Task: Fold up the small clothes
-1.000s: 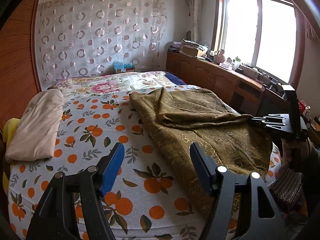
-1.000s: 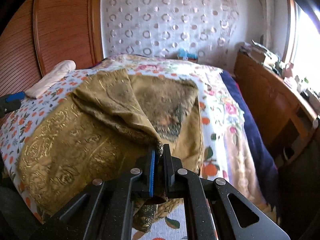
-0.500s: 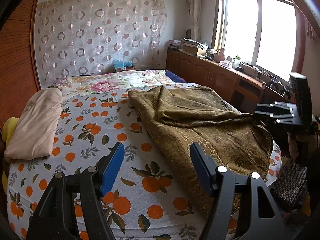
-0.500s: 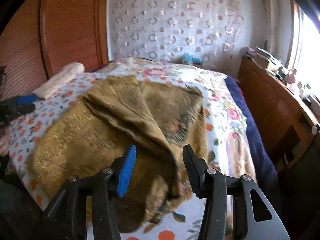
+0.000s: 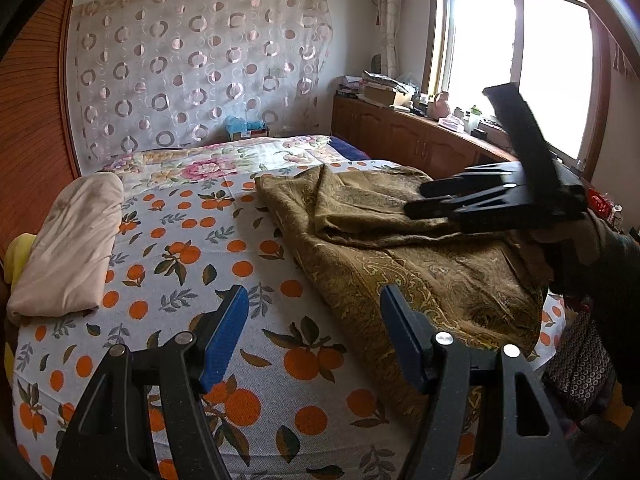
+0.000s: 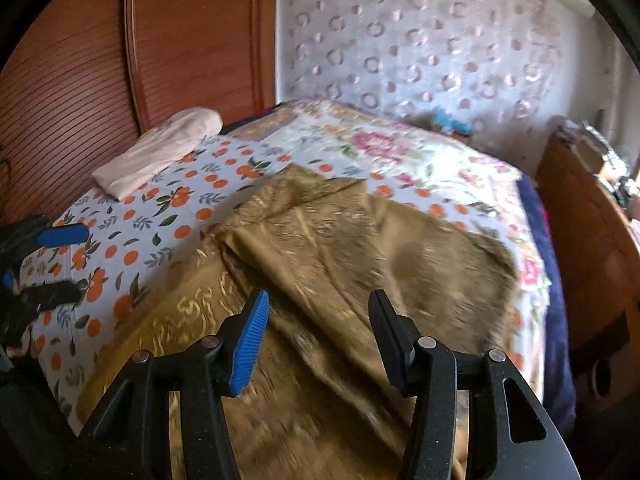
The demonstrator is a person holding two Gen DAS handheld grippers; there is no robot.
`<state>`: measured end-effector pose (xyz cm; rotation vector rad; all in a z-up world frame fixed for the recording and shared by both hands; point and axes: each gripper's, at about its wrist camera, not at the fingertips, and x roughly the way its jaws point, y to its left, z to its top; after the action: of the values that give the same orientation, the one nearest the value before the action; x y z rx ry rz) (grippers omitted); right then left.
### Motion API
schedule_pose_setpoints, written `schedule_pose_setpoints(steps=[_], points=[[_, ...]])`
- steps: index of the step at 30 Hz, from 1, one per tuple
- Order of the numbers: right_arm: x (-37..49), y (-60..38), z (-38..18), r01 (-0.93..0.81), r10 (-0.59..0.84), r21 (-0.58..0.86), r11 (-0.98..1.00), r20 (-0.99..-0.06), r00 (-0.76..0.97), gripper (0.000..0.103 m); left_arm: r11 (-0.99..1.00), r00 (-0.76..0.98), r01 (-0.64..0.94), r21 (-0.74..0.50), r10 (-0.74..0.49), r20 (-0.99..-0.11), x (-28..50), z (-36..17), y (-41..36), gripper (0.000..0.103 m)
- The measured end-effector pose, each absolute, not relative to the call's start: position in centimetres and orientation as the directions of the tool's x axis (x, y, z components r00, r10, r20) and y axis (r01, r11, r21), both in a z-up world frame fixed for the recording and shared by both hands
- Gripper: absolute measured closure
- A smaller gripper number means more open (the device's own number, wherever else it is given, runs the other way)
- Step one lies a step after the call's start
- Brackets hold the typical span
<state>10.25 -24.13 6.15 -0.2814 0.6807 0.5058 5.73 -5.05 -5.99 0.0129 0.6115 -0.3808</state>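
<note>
We hold our left gripper [image 5: 314, 338] and right gripper [image 6: 318, 336] above the patterned olive-gold cloth [image 5: 400, 248]; both jaws gape wide, gripping nothing. The right view is motion-blurred; the cloth's near edge is cut off.

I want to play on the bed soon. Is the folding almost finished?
Not yet. Done: a cream folded cloth lies by the headboard, and one flap of the olive-gold patterned cloth is turned over itself. In hand: nothing; the left gripper and right gripper are both open. Left: more folds probably.
</note>
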Motion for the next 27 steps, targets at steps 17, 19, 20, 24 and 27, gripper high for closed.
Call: schedule_pose_setpoints(steps=[17, 19, 20, 24, 27], points=[[15.3, -20.9, 3.4, -0.613, 0.325, -0.128, 0.78, -0.754, 0.571, 0.071, 0.927, 0.739, 0.362, -0.1, -0.351, -0.575, 5.8, -6.3, -5.2, 0.034], [15.6, -21.0, 3.4, -0.612, 0.328, -0.137, 0.779, -0.743, 0.583, 0.095, 0.927, 0.738, 0.363, -0.097, -0.35, -0.577, 5.7, -6.4, -5.1, 0.034], [15.5, -21.2, 3.7, -0.62, 0.353, -0.111, 0.776, -0.739, 0.574, 0.097, 0.927, 0.739, 0.362, -0.099, -0.35, -0.576, 5.8, -6.3, -5.2, 0.034], [16.1, -23.3, 5.6, -0.573, 0.361, -0.092, 0.815, -0.692, 0.625, 0.099, 0.926, 0.737, 0.362, -0.103, -0.352, -0.577, 5.7, -6.4, -5.1, 0.034], [17.2, -25.5, 7.1, -0.503, 0.336, -0.071, 0.862, -0.663, 0.669, 0.099, 0.926, 0.735, 0.364, -0.103, -0.353, -0.578, 5.7, -6.5, -5.1, 0.034]])
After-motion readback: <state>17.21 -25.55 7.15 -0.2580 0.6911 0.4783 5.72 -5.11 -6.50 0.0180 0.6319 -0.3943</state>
